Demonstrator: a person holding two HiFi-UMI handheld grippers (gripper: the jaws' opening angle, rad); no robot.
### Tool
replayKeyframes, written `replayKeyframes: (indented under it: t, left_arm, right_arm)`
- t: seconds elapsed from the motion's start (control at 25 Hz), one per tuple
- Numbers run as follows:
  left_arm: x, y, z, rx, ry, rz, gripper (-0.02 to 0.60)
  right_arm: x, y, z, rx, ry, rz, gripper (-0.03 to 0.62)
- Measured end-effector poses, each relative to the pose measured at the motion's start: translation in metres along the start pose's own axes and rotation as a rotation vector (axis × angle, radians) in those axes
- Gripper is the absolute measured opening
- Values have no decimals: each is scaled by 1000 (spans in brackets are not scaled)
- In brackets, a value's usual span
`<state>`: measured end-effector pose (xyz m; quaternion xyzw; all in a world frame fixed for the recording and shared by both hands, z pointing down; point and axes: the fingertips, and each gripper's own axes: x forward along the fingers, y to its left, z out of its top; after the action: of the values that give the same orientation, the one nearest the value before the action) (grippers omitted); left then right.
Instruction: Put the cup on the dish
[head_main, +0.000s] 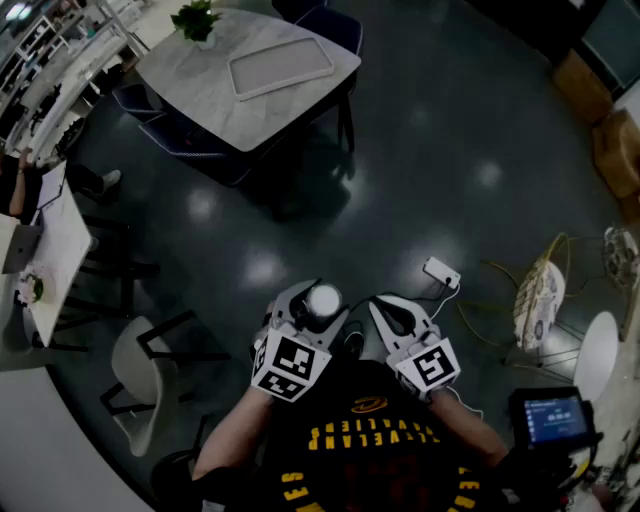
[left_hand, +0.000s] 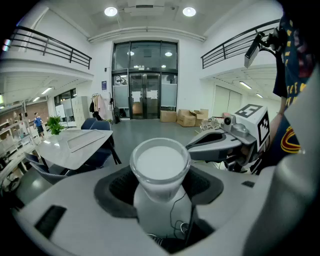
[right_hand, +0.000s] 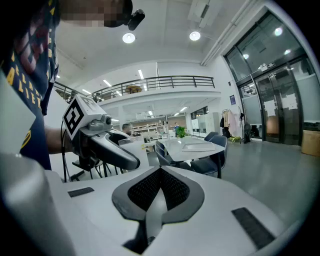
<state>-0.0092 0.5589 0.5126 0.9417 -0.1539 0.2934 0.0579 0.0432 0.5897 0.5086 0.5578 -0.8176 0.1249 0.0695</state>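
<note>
Head view, dim, forearms cut off at the frame's bottom edge: holding the left gripper (head_main: 310, 310) and right gripper (head_main: 390, 308) side by side before the chest, over dark floor (head_main: 450, 150), well apart from the table (head_main: 190, 95) and its tray (head_main: 281, 68).

Left gripper view: clamping the white cup (left_hand: 160, 167) upright between wide-set jaws, base hidden in the gap; tilted downward.

Right gripper view: clenched tight on nothing, aimed nearly level toward the distant table.
</note>
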Motion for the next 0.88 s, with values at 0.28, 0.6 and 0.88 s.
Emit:
replayKeyframes:
  t: [0.28,0.6,0.88]
  left_arm:
    - [-7,35,3,12,-12,-22,264]
    - [-16,98,30,74,-32,-30,264]
    - [-22,154,48,113,-25,-39,264]
  right_arm:
    - [37,8,14,43,-27,13,6]
    - [93,20,35,-16,-34,92,133]
    - [164,35,62,-154,-25,155,247]
